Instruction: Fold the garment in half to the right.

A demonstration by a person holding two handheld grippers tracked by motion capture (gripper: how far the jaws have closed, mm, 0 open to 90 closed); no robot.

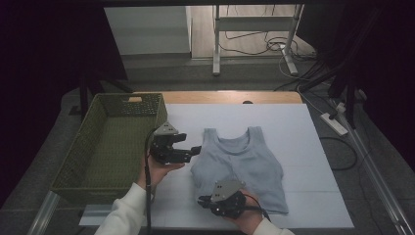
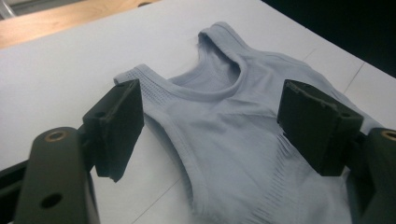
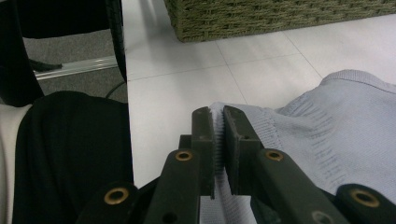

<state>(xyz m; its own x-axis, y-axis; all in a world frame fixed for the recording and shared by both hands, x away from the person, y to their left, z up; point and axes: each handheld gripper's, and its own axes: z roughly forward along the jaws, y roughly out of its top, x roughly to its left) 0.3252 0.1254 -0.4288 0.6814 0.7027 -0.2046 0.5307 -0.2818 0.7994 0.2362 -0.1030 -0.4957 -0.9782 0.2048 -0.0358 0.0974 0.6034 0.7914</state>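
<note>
A light blue knitted tank top (image 1: 240,164) lies flat on the white table top (image 1: 313,147), neck toward the far side. My left gripper (image 1: 192,152) hovers just left of the top's left armhole with its jaws open. In the left gripper view the two pads stand wide apart at either side of the shoulder strap and chest of the tank top (image 2: 224,140), and nothing is pressed between the left gripper (image 2: 215,109). My right gripper (image 1: 202,200) is at the near left corner of the hem, shut on the tank top's ribbed edge (image 3: 218,135).
A green woven basket (image 1: 80,144) stands at the table's left side, close to the left hand; its wall (image 3: 261,18) shows beyond the right gripper. The table's near edge runs just below the right hand. A power strip (image 1: 334,122) and cables lie on the floor at right.
</note>
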